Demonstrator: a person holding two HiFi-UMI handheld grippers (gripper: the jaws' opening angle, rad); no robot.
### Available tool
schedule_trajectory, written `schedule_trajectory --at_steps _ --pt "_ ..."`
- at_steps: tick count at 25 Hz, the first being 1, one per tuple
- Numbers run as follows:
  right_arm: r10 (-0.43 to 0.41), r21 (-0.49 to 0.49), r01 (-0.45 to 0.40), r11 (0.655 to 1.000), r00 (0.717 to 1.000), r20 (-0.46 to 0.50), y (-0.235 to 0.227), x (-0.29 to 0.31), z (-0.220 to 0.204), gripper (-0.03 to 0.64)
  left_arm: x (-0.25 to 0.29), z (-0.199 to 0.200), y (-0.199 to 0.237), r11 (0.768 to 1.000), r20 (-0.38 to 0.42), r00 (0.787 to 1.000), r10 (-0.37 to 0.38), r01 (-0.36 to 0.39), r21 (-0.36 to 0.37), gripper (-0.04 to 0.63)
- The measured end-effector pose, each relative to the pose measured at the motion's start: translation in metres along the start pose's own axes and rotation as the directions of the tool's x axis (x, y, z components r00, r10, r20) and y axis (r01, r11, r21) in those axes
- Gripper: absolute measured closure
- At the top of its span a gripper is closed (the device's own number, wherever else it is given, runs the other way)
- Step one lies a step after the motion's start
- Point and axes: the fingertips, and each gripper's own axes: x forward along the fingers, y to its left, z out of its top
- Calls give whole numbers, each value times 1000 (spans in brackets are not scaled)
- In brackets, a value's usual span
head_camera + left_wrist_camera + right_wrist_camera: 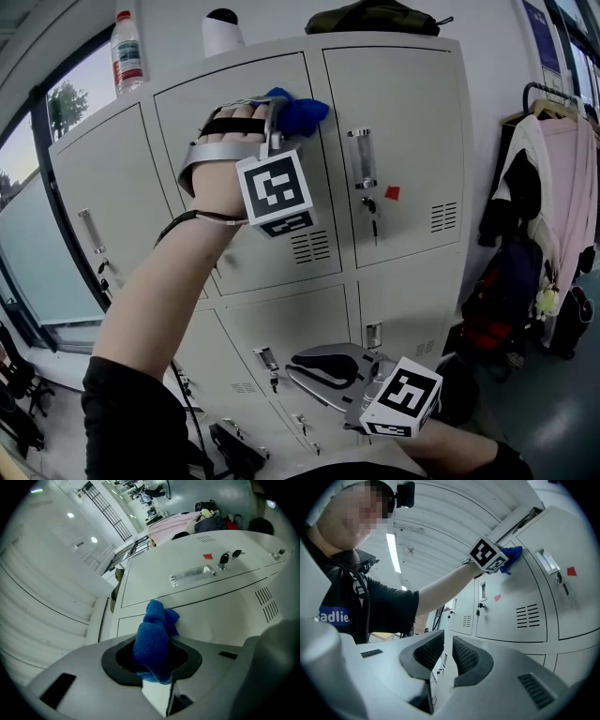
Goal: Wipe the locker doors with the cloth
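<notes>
A blue cloth (300, 110) is bunched in my left gripper (279, 120), which is shut on it and presses it to the top right corner of the upper middle locker door (246, 202). In the left gripper view the cloth (156, 637) sticks out between the jaws of the left gripper (157, 657), touching the grey door (220, 613). My right gripper (314, 372) hangs low in front of the lower lockers. It (447, 652) is shut with nothing between its ribbed pads. The right gripper view shows the cloth (512, 555) on the door from below.
The upper right door (403, 122) has a handle, keys (372, 214) and a red sticker (392, 192). A water bottle (127, 49), a white container (222, 33) and a dark bag (375, 17) sit on top. Clothes hang on a rack (553, 178) at right.
</notes>
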Motion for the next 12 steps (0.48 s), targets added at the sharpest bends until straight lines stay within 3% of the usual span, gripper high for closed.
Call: schedule_trajectory --at_steps 8,12 --pt "81 3 -81 997 997 -7 16 19 -1 565 -28 -63 -1 1000 -79 997 13 -11 24 485" --pt "123 13 -123 992 992 -2 24 29 -2 565 -42 -101 -6 1000 -134 991 -22 24 15 485"
